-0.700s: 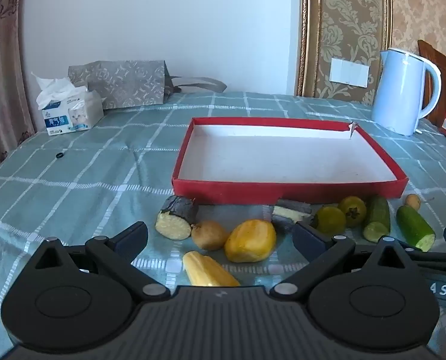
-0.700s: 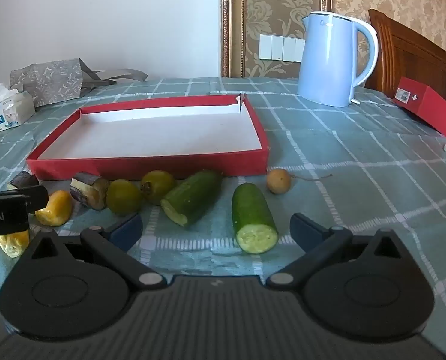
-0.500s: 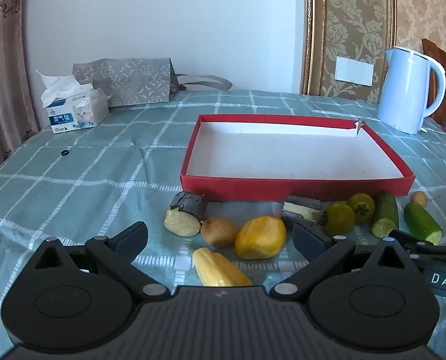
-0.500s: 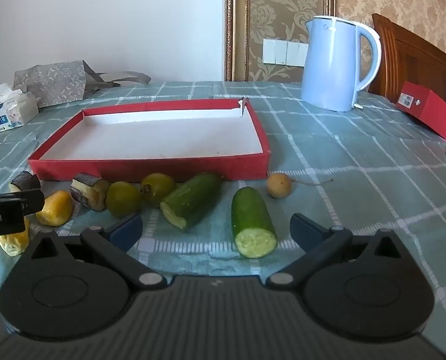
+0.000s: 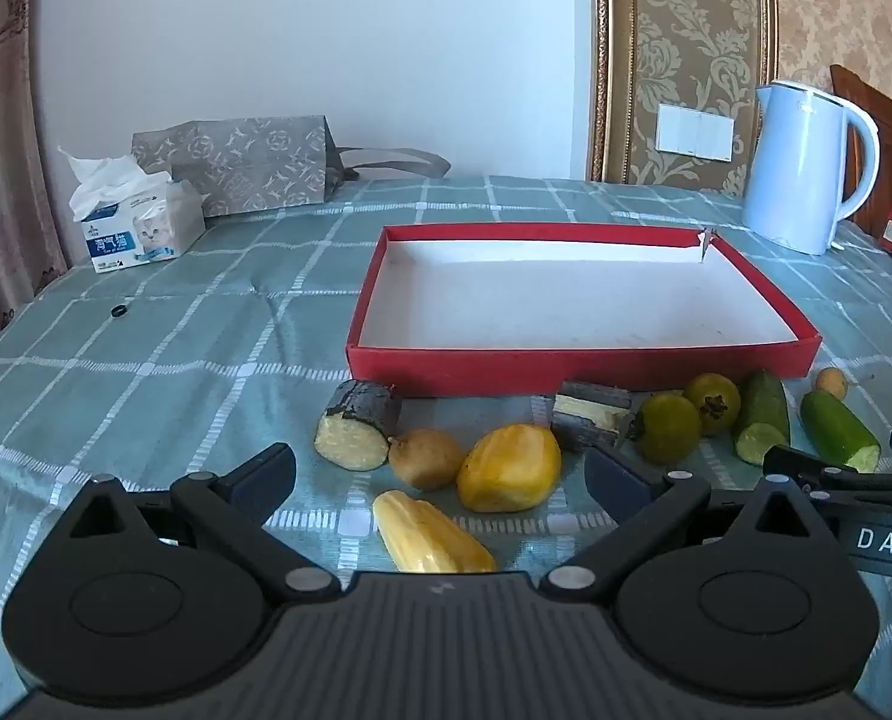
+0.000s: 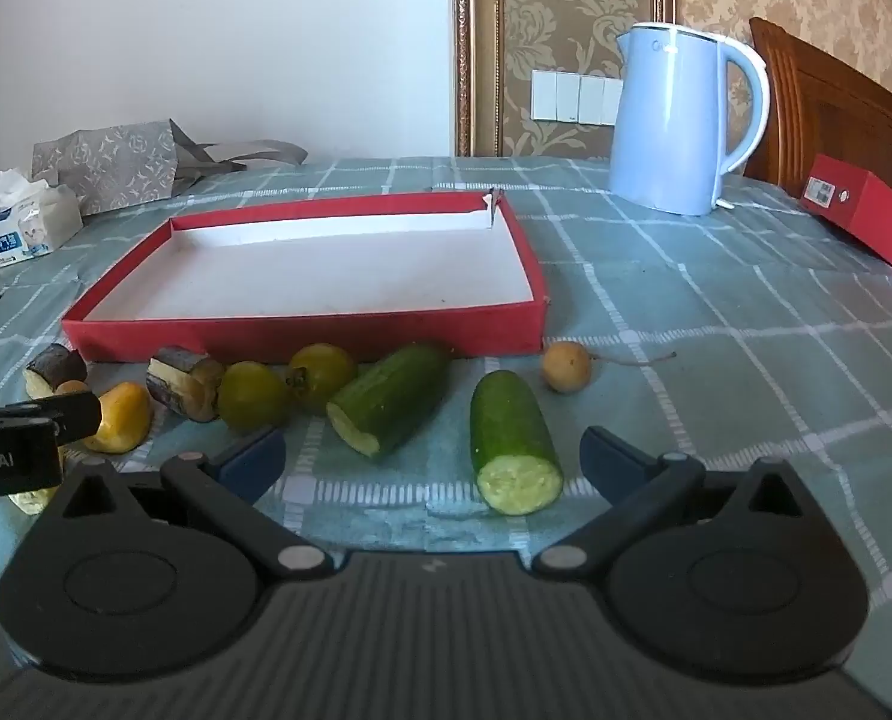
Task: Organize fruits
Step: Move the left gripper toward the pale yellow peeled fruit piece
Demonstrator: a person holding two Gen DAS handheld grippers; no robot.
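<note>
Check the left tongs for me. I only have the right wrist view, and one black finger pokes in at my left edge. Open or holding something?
Observer: The left tongs are wide open, with nothing gripped.
Operator: What's the pale yellow thing half hidden behind that finger?
Observer: A pale yellow ribbed fruit piece. It lies untouched on the checked green tablecloth and is the item nearest the left tongs.
Operator: And the small brown lump by the dark chunk?
Observer: A small round brown fruit. It looks to rest against the dark-skinned chunk with a pale yellow cut face.
</note>
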